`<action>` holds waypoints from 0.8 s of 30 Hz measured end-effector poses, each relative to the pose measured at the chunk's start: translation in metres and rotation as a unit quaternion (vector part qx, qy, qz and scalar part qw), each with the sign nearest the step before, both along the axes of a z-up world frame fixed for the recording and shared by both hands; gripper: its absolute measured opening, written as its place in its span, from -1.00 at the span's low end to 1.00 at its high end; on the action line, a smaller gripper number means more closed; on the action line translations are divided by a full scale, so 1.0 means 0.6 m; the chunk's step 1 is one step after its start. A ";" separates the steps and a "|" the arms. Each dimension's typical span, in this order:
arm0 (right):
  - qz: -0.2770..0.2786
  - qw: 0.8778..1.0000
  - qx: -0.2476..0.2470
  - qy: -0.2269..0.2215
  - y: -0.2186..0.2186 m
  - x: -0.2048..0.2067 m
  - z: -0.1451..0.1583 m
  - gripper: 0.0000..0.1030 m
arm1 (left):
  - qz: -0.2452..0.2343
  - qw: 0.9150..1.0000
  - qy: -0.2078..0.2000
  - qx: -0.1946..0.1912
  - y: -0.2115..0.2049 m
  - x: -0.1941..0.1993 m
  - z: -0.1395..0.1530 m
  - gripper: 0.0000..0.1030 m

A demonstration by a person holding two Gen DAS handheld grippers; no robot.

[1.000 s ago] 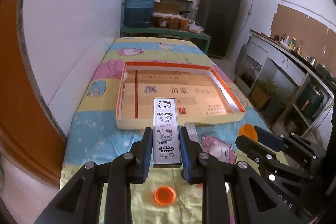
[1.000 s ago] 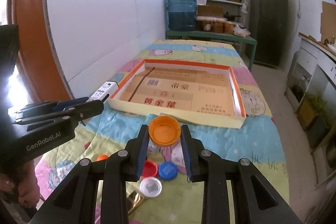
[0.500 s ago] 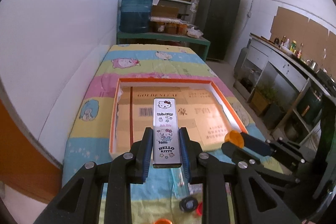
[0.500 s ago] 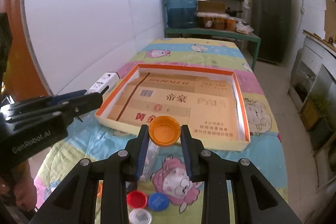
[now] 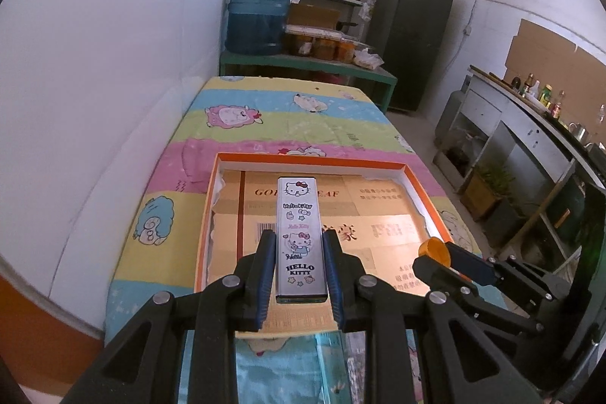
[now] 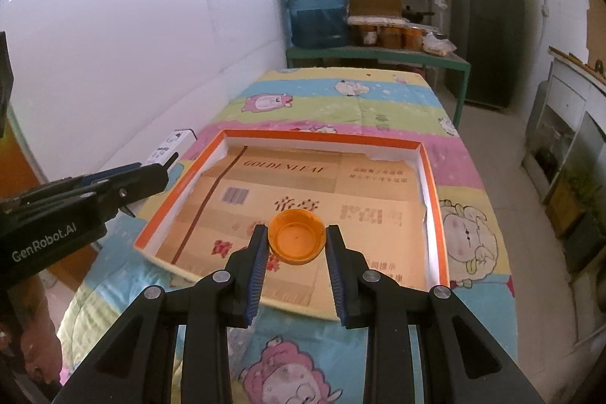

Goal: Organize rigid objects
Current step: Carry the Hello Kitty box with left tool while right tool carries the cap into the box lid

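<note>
Left wrist view is showing the left gripper (image 5: 299, 265) clamping a Hello Kitty tin (image 5: 300, 237) by its long sides, jaws narrow against it, hovering over the near-left part of the orange-rimmed tray (image 5: 428, 194). That side grip is probably keeping the flat tin level for setting down. Its long axis is running straight ahead along the fingers, toward the tray's far wall. The right gripper (image 6: 295, 243) is pinching an orange cap (image 6: 296, 240) across its rim, open side facing up, above the cardboard-lined tray floor, likely awaiting release there.
</note>
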State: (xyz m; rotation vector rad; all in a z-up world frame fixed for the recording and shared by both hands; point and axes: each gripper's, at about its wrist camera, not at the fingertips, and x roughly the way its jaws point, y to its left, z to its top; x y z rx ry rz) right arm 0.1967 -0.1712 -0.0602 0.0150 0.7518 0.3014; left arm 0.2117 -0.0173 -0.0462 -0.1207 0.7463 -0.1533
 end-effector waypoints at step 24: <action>0.008 1.000 -0.015 0.026 0.009 0.127 -0.063 -0.40 | 0.006 0.998 0.057 0.005 0.011 0.107 -0.087 -0.50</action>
